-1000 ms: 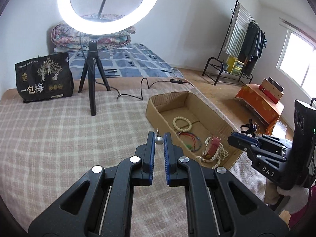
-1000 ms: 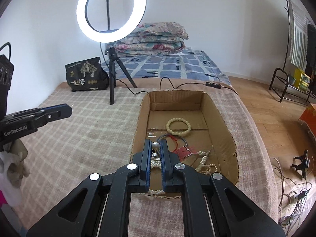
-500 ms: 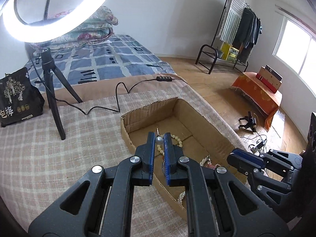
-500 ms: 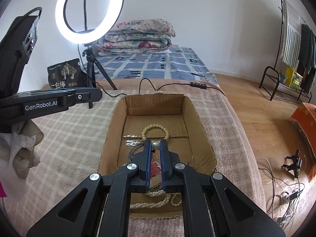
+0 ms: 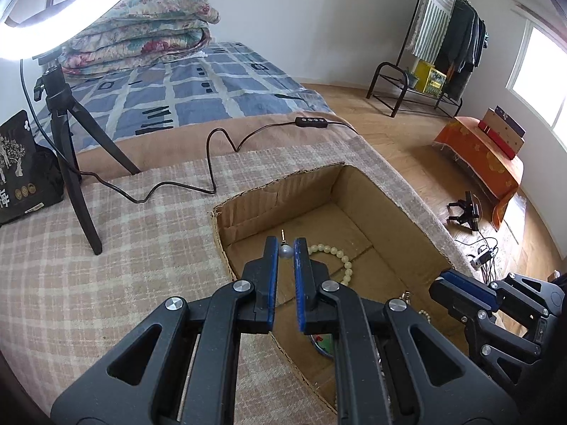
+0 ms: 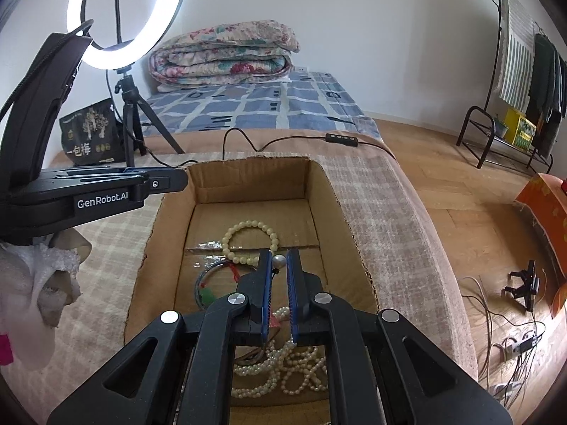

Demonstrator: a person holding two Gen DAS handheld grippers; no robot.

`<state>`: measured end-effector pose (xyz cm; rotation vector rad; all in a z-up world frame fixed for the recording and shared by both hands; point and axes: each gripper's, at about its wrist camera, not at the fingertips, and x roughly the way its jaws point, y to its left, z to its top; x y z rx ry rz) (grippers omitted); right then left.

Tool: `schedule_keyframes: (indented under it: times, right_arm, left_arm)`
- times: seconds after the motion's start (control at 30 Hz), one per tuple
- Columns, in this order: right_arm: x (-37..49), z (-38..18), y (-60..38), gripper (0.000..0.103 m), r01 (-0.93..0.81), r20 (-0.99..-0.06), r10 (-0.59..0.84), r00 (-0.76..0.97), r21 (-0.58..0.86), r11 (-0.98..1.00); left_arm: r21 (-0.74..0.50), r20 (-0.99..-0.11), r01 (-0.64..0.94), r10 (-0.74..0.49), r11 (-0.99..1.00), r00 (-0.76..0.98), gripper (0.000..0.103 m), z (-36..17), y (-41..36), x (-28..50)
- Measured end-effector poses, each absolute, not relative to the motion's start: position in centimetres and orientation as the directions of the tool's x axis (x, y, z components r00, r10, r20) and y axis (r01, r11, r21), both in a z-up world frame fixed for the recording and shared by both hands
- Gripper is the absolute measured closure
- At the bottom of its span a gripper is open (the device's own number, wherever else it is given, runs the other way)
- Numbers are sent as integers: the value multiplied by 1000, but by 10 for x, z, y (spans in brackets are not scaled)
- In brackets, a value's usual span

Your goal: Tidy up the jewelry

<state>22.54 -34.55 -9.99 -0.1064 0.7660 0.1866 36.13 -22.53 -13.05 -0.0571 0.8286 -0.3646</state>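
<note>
My left gripper [image 5: 285, 249] is shut on a grey pearl stud earring [image 5: 285, 250] and holds it over the left end of the open cardboard box [image 5: 248, 209]. My right gripper [image 6: 279, 261] is shut on a second pearl earring [image 6: 279, 261] above the middle of the box [image 6: 326, 191]. In the box lie a cream bead bracelet [image 6: 248, 228], a dark bangle with a red cord [image 6: 209, 279] and a tangled pearl necklace [image 6: 283, 372]. The left gripper also shows in the right wrist view [image 6: 166, 184], and the right gripper in the left wrist view [image 5: 460, 297].
The box sits on a checked pink blanket [image 5: 106, 265]. A ring light on a black tripod [image 5: 67, 148] stands at the left, its cable [image 5: 212, 163] running across the blanket. A black printed bag [image 6: 90, 134] stands behind. Wooden floor [image 6: 478, 194] lies to the right.
My left gripper has swung right with its earring, from over the blanket to over the box. My right gripper has moved forward over the box, still holding its earring.
</note>
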Motion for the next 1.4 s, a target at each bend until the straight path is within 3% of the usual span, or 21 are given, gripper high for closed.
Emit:
schedule_keyframes:
  times: [0.33,0.37,0.4,0.43,0.47,0.5,0.53,0.7,0.9,1.4]
  right_arm:
    - [227,-101,-351,96,-182,-696,133,706,4,983]
    - [227,-101,-351,96,-181,-698,131,704,2,984]
    - [227,-102,-351,94,-180,-700,128,702,-1,984]
    - [227,-103,-351,85,-179,-703,128,700,1,984]
    - [227,-103,-351,67,-177,-703,128,700,3,984]
    - [226,-103,-351,59,-171,-699,124,704,3,985]
    - [225,-103,-352,49,-162,-692,117,712,0,987]
    - [225,-104,-353,27,-131,-699,77,711,-23,991]
    - [226,-104,-351,24,-125,-707,58,705,-44,991]
    - [201,-79,-352,24,-106,-690,56,721,-30,994]
  left_arm:
    - [-176,-713,303,-333,937,617,96,-130,-227,363]
    - [-172,-717,299,-327,939,615,95,-130,-227,363]
    - [-175,-720,298,-328,939,612,87,-129,-227,365]
    - [-179,-720,296,-329,938,611,79,-129,-226,365]
    - [-179,-717,288,-325,941,617,61,-129,-225,365]
    - [-178,-710,281,-321,943,627,50,-128,-224,365]
    - [-177,-702,276,-318,945,637,49,-127,-223,364]
    - [-175,-706,271,-312,947,636,44,-126,-221,365]
    - [-165,-704,271,-305,948,642,35,-125,-221,361]
    - [-160,-679,268,-303,950,668,35,-96,-207,337]
